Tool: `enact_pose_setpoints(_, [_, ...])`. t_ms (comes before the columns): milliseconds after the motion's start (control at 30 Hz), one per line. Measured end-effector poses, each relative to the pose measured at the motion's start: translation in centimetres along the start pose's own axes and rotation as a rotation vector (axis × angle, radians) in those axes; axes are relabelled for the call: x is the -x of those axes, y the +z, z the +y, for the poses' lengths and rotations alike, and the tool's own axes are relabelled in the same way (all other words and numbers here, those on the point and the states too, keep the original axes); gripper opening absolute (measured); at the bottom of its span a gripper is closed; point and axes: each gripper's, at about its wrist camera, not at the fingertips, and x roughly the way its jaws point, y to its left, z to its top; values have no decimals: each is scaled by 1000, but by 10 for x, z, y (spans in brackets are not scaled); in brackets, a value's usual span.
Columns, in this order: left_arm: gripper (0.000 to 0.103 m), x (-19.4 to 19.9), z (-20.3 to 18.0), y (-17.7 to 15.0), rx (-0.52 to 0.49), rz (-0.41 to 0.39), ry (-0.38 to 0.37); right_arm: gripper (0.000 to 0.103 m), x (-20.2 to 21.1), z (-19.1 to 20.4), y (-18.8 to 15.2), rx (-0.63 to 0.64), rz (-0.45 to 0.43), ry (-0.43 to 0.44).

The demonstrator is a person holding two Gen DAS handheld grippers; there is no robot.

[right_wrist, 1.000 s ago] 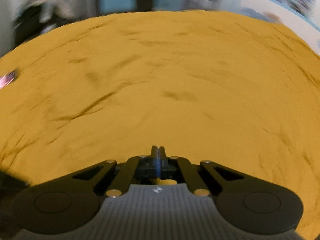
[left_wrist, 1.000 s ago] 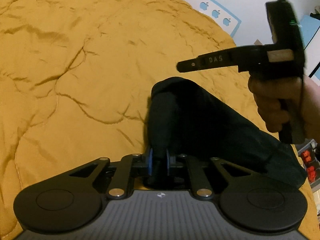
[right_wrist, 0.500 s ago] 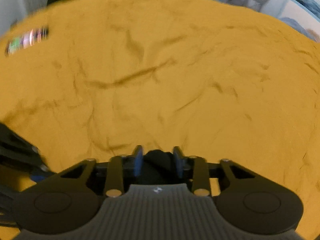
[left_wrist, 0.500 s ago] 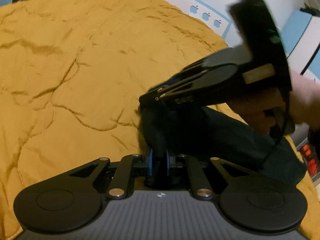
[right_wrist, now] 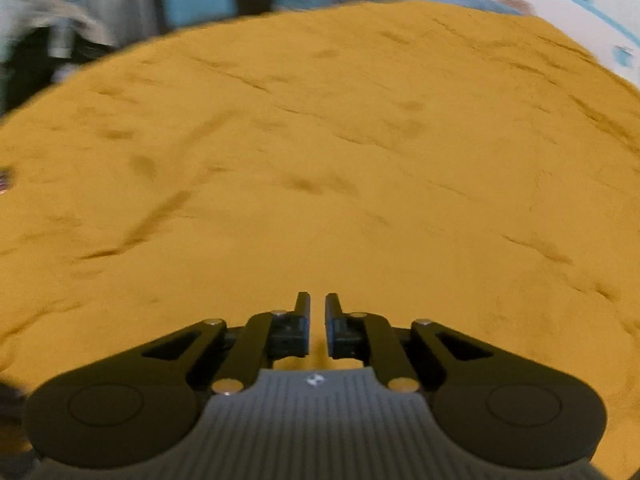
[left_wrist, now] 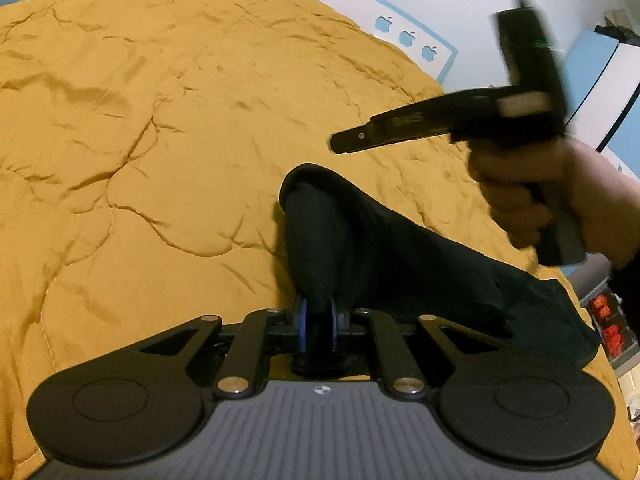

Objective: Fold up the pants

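a home bedroom — rumpled mustard quilt [left_wrist: 168, 128] covering a bed.

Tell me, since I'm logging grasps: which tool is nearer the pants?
Left. The left tool is clamped on the pants; the right tool hangs above them, apart, holding nothing.

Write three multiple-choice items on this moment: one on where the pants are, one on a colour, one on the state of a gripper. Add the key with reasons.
1. Where are the pants?
A. Clamped in the left gripper
B. Held by the right gripper
C. Lying flat, untouched

2. What colour is the quilt?
A. Blue
B. Mustard yellow
C. White

3. What state is the right gripper in?
A. Shut on cloth
B. Slightly parted, holding nothing
C. Out of view

Key: 1 A, black cloth sits between its blue pads. 2 B, both views show it. 3 B, quilt shows through the gap between its fingers.
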Motion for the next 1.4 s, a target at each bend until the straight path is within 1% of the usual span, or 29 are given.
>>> enact_pose_setpoints(33, [11, -1, -1, 0, 0, 0, 4, 18, 6, 8, -3, 29, -18, 63])
enact_pose_setpoints(100, [11, 0, 0, 0, 11, 4, 4, 18, 12, 25, -10, 92, -25, 167])
enact_pose_setpoints(167, [11, 1, -1, 0, 7, 7, 1, 15, 7, 39, -19, 171, -9, 229])
enact_pose_setpoints(200, [11, 3, -2, -1, -3, 6, 1, 12, -1, 43, -22, 191, 16, 209])
enact_pose_setpoints(233, [11, 4, -5, -1, -17, 4, 5, 0, -14, 43, -24, 190, 52, 139])
enact_pose_setpoints(300, [11, 7, -9, -1, -35, 7, 9, 0, -33, 36, -23, 178, 99, 1])
enact_pose_setpoints(333, [11, 9, -10, -2, -42, 5, 9, 0, -34, 34, -24, 189, 93, -66])
enact_pose_setpoints(367, [11, 10, -12, -2, -51, 4, 8, 5, -34, 30, -22, 175, 76, -107])
enact_pose_setpoints(400, [11, 10, -13, -3, -59, 3, 9, 6, -26, 25, -17, 141, 51, -82])
enact_pose_setpoints(433, [11, 9, -13, -3, -64, 2, 11, 19, -20, 21, -12, 106, 24, -21])
enact_pose_setpoints(467, [11, 8, -14, -4, -66, 1, 11, 37, -13, 20, -7, 86, 20, 51])
enact_pose_setpoints(500, [11, 7, -14, -4, -67, 0, 10, 41, -9, 22, -3, 92, 28, 95])
enact_pose_setpoints(567, [11, 8, -17, -4, -79, -8, 10, 42, -6, 34, 2, 163, 71, 191])
enact_pose_setpoints(633, [11, 9, -20, -4, -103, -18, 10, 41, -16, 50, 8, 243, 143, 205])
enact_pose_setpoints(700, [11, 11, -21, -5, -115, -20, 8, 32, -33, 67, 9, 357, 239, 157])
enact_pose_setpoints(733, [11, 11, -20, -5, -113, -17, 6, 6, -47, 76, 10, 412, 302, 133])
enact_pose_setpoints(767, [11, 11, -19, -5, -106, -13, 3, 5, -59, 81, 9, 448, 349, 121])
enact_pose_setpoints(833, [11, 12, -16, -5, -96, -11, -5, 1, -65, 87, 17, 478, 357, 95])
enact_pose_setpoints(900, [11, 12, -16, -6, -108, -12, -10, 0, -66, 75, 32, 386, 294, 29])
enact_pose_setpoints(933, [11, 12, -17, -7, -112, -4, -23, 0, -65, 66, 39, 325, 254, -33])
enact_pose_setpoints(967, [11, 13, -17, -8, -115, -7, -19, 0, -64, 54, 45, 263, 197, -150])
enact_pose_setpoints(1000, [11, 14, -18, -10, -118, -9, -9, 0, -63, 41, 49, 206, 168, -224])
enact_pose_setpoints(1033, [11, 13, -17, -11, -111, -7, -1, 0, -61, 29, 51, 149, 163, -231])
enact_pose_setpoints(1100, [11, 12, -12, -10, -79, -2, -2, 0, -51, 12, 50, 62, 141, -170])
enact_pose_setpoints(1133, [11, 11, -10, -8, -63, -1, -7, 3, -45, 12, 48, 45, 134, -128])
enact_pose_setpoints(1200, [12, 9, -8, -5, -45, -3, -2, 20, -34, 21, 39, 63, 131, -10])
enact_pose_setpoints(1233, [12, 8, -7, -3, -27, -3, 1, 34, -28, 27, 34, 82, 134, 48])
enact_pose_setpoints(1300, [14, 8, -1, -1, 39, 5, 14, 33, -23, 42, 23, 128, 129, 110])
enact_pose_setpoints(1400, [18, 13, 13, 1, 114, -4, 38, 33, -5, 46, 2, 135, 85, 129])
